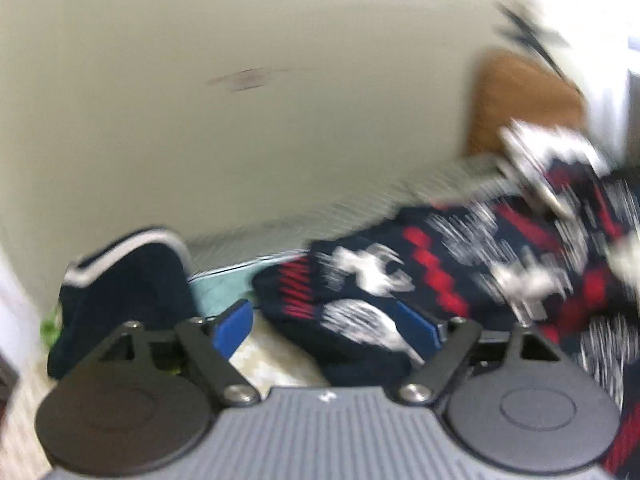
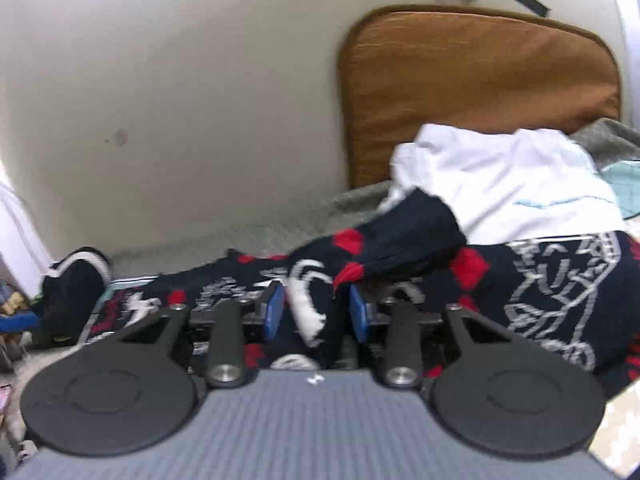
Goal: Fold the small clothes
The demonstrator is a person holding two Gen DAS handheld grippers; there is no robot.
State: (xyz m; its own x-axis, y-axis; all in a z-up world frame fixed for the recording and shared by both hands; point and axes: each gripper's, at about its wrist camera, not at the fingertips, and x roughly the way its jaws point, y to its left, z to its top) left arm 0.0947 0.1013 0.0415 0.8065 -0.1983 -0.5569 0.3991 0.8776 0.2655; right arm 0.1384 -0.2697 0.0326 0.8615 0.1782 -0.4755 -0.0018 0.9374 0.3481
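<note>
A navy knitted garment with red and white patterns [image 1: 460,264] lies spread across the bed, blurred in the left wrist view. My left gripper [image 1: 324,324] is open, its blue pads [image 1: 232,330] wide apart, with a corner of the garment lying between them near the right pad. In the right wrist view my right gripper [image 2: 316,312] is shut on a bunched fold of the same garment [image 2: 400,252], the cloth squeezed between the blue pads [image 2: 274,312].
A white garment [image 2: 512,184] lies heaped behind the navy one. A brown cushion [image 2: 476,84] leans on the cream wall [image 2: 180,80]. A dark navy item with a white stripe [image 1: 124,280] sits at the left. A grey bedcover [image 2: 280,224] runs below the wall.
</note>
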